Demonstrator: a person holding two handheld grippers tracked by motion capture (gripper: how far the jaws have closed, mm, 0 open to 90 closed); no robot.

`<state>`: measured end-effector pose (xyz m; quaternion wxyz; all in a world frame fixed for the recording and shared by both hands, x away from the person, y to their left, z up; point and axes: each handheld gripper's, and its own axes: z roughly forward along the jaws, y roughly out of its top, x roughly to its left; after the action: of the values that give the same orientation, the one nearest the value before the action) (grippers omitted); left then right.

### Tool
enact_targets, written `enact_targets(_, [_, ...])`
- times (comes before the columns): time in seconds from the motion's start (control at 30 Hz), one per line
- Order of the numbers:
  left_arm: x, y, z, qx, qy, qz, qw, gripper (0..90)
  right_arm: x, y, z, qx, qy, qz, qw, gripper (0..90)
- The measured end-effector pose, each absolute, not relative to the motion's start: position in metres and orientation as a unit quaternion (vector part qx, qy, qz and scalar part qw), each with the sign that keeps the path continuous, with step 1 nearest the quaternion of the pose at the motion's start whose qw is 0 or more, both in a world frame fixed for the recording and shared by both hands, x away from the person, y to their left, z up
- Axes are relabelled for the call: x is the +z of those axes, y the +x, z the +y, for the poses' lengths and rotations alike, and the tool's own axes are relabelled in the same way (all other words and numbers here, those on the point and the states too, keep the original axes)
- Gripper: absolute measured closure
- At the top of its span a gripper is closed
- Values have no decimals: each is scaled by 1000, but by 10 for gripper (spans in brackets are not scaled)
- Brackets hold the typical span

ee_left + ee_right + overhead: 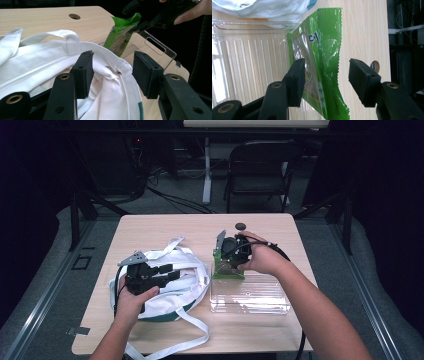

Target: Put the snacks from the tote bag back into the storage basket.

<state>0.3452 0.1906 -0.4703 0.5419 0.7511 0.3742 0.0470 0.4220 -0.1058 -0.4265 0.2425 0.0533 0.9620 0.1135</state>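
We stand the green snack packet (322,62) in the clear bin (250,295).
Our right gripper (231,251), jaws wide, straddles it unclamped at the bin's eleven o'clock corner; next, withdraw. Our left gripper (112,75), half open, brackets the white bag (170,275)'s rim.

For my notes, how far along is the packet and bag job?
Done: the green packet stands at the clear tray's edge. In hand: the right gripper is open around it; the left gripper straddles the white bag's rim, open. Left: the packet is outside the bag.

Left claw (170,273) level, right claw (226,265) down, jaws apart.
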Motion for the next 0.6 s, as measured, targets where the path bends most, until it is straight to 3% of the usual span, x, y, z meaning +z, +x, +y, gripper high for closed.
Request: enact_targets(0.6, [-473, 350, 189, 47, 754, 375, 536, 507, -420, 419, -109, 128, 58, 958, 251, 468])
